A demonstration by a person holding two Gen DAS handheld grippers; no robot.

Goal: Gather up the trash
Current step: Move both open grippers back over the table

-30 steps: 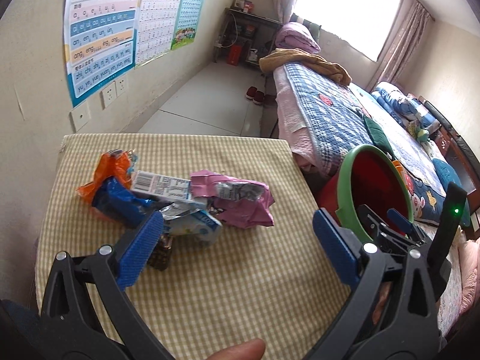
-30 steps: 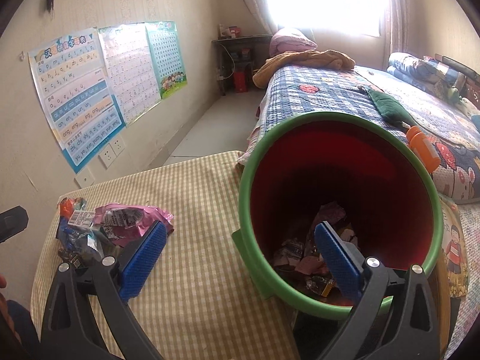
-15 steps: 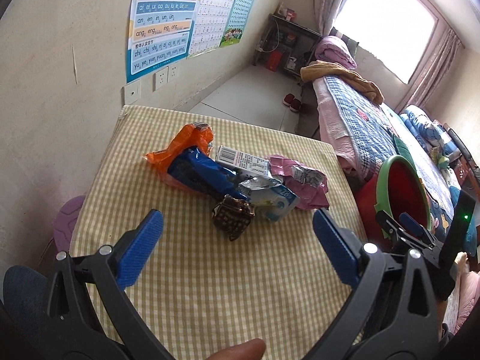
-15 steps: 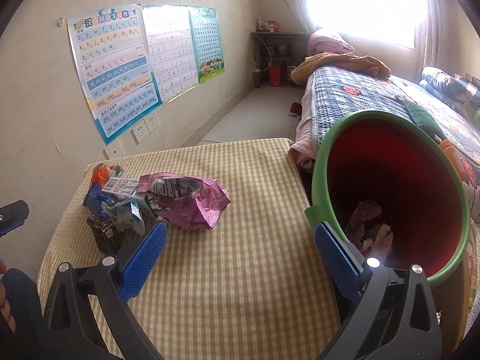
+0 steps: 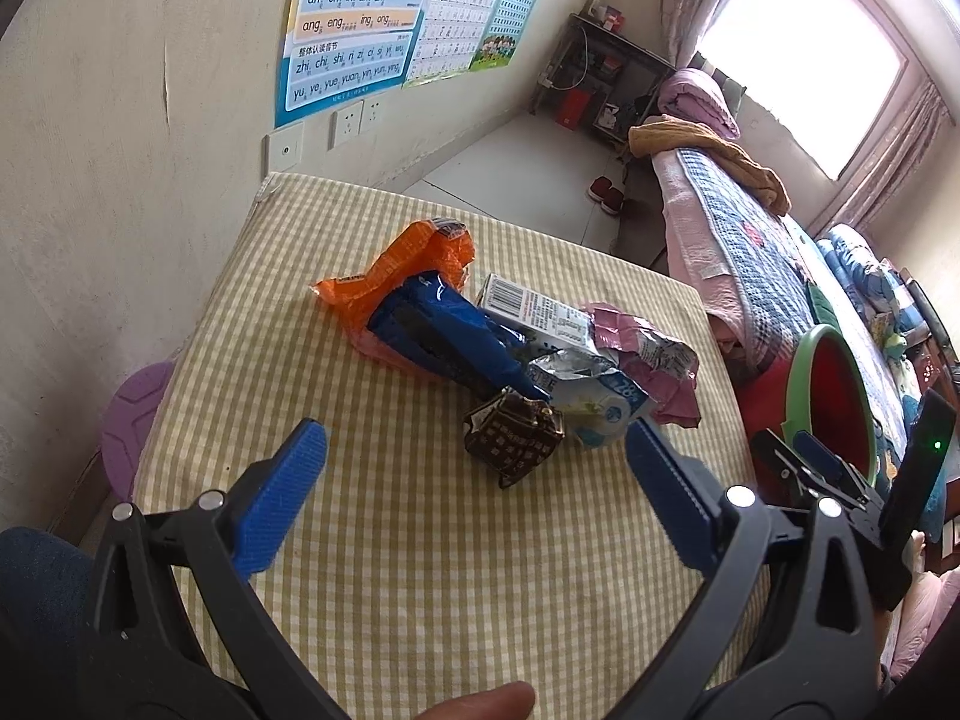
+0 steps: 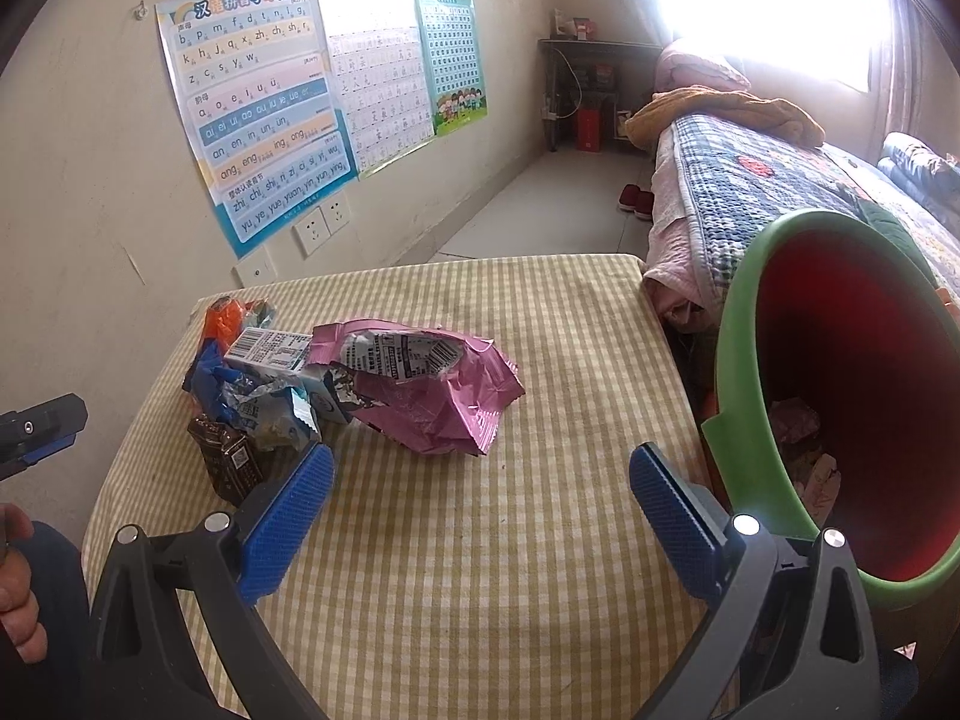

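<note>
Frankly, much of the heap is hard to sort out: the wrappers overlap, so the blue packet [image 5: 444, 342] covers part of the orange bag [image 5: 396, 276], and the white carton [image 5: 534, 309] is half buried under the torn pink bag [image 6: 432, 396]. The crumpled silver-and-white pouch [image 5: 591, 396] is too creased to read. Inside the red bin [image 6: 858, 396], tipped on its side with a green rim beside the table [image 6: 540, 540], only a few scraps show low down; the rest is in shadow, and the bin's far edge is cut off.

The left gripper [image 5: 477, 480] is spread wide with nothing between its blue pads. The small dark brown packet [image 5: 513, 441] lies just ahead of the gap, nearer the right-hand pad, apart from both. The right gripper [image 6: 480, 489] is likewise wide open and empty; the pink bag lies ahead of its gap, the brown packet is just beyond its left pad, and the bin's mouth stands beside its right pad.
</note>
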